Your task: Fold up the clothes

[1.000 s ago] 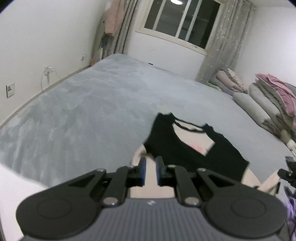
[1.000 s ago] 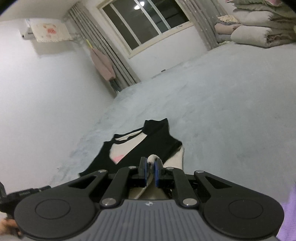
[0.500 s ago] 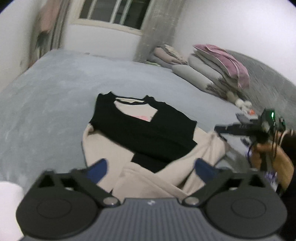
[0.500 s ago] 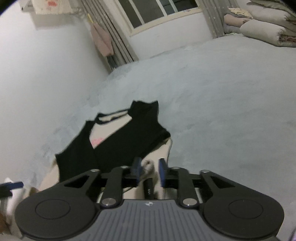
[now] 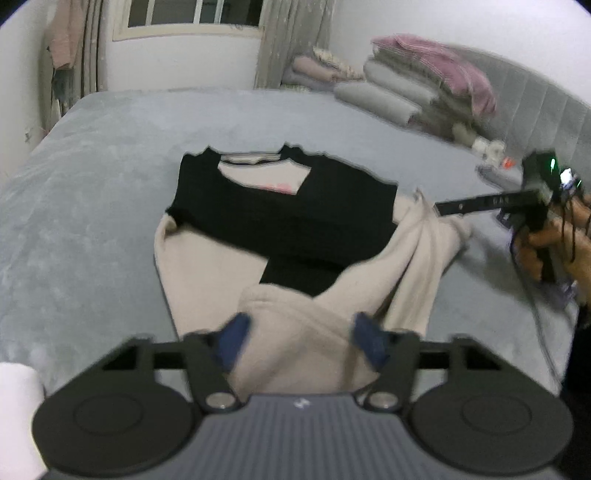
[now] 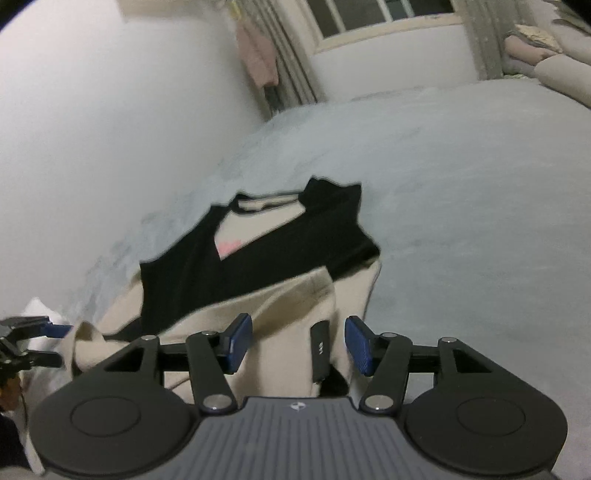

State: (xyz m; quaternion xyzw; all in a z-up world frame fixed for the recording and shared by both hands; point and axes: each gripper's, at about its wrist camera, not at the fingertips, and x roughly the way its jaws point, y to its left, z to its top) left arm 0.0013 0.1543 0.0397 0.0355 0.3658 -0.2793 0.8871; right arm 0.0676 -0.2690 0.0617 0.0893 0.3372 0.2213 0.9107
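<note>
A black and beige top (image 5: 284,218) lies on the grey bed (image 5: 92,192), its neck at the far end and both beige sleeves crossed over the near part. My left gripper (image 5: 301,338) is open above the near beige fold, holding nothing. My right gripper (image 6: 297,343) is open just above the beige sleeve (image 6: 291,306), with a black label (image 6: 319,349) between its fingers. In the left wrist view the right gripper (image 5: 439,208) shows at the right, its tip at the sleeve's edge. In the right wrist view the left gripper (image 6: 55,341) shows at the far left.
Folded quilts and pillows (image 5: 413,88) are stacked at the bed's far right by the grey headboard (image 5: 535,107). A window with curtains (image 5: 192,18) is at the back. A white object (image 5: 18,413) sits at the near left edge.
Both grippers have opened and let go of the beige sleeves, which now lie crossed on the top. The left view has swung right, and both grippers have pulled back slightly.
</note>
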